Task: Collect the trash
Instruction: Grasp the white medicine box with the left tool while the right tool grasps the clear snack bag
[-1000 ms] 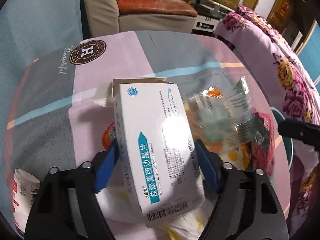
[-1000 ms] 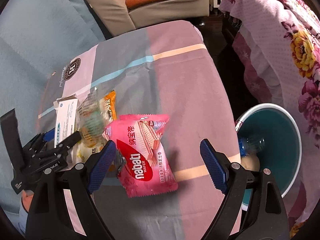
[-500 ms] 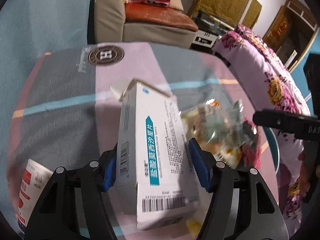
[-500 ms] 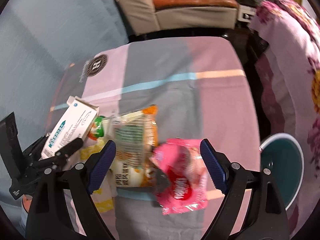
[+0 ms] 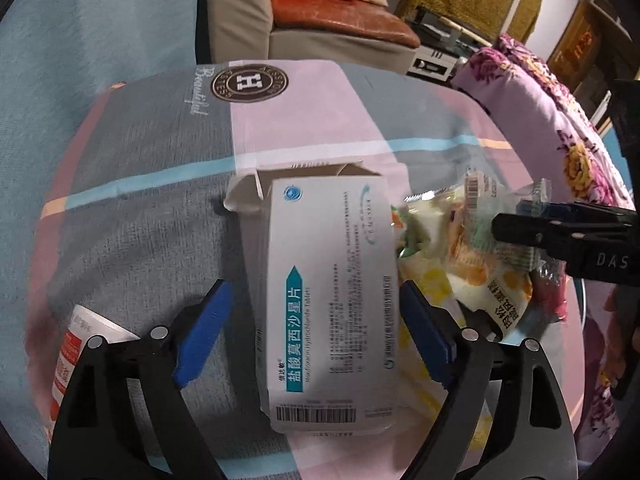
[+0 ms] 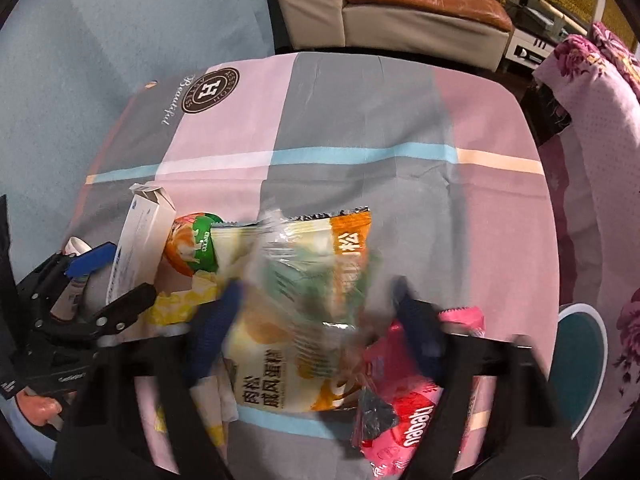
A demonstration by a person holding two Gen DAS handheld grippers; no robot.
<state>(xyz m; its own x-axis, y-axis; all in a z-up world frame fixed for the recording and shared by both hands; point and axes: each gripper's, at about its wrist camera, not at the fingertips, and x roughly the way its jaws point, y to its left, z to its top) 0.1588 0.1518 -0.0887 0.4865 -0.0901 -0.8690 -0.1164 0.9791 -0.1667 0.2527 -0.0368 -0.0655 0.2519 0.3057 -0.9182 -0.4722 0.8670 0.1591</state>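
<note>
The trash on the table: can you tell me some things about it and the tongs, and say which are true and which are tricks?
1. The white medicine box lies between the fingers of the left tongs. True; those tongs are opening.
2. The medicine box has its end flap shut tight. False: the flap at its far end stands open.
3. The pink wafer packet is inside the teal bin. False: it lies on the checked tablecloth, and the bin stands below the table's right edge.
4. The right tongs are over a clear crinkly wrapper. True; they are closing around it.
5. A brown round logo with an H is printed on the cloth. True.
</note>
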